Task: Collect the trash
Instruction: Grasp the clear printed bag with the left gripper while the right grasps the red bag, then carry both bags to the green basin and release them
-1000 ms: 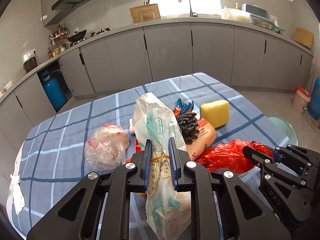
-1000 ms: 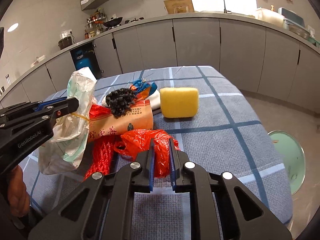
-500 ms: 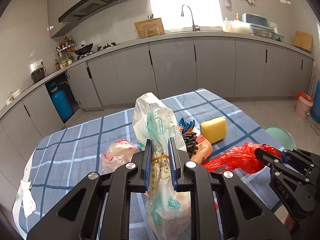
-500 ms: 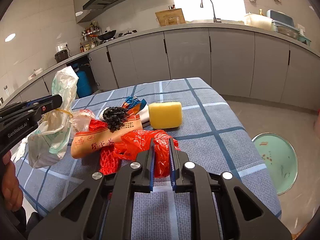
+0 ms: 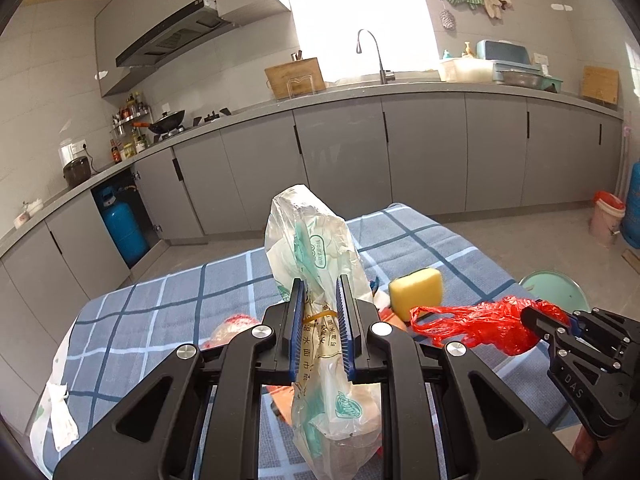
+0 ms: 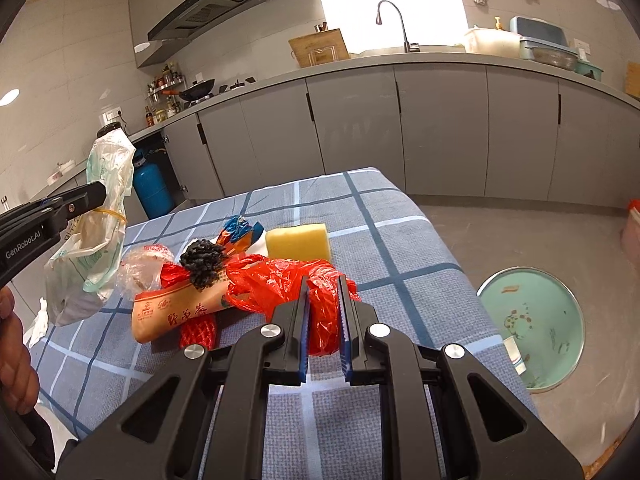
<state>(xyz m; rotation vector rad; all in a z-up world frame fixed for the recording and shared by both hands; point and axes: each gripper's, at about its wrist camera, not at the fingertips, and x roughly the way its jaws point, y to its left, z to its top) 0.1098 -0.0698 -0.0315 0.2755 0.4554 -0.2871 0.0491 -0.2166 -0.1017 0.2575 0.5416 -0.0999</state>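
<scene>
Clear green-printed bag (image 5: 320,264) upright, aloft; crumpled red bag (image 6: 296,284) aloft over remaining trash pile (image 6: 192,280).

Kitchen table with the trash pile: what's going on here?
A person with two handheld grippers is collecting trash. The left gripper is shut on a clear plastic bag, held above the checked tablecloth. The right gripper is shut on a red plastic bag. A yellow sponge and orange wrapper remain on it.
</scene>
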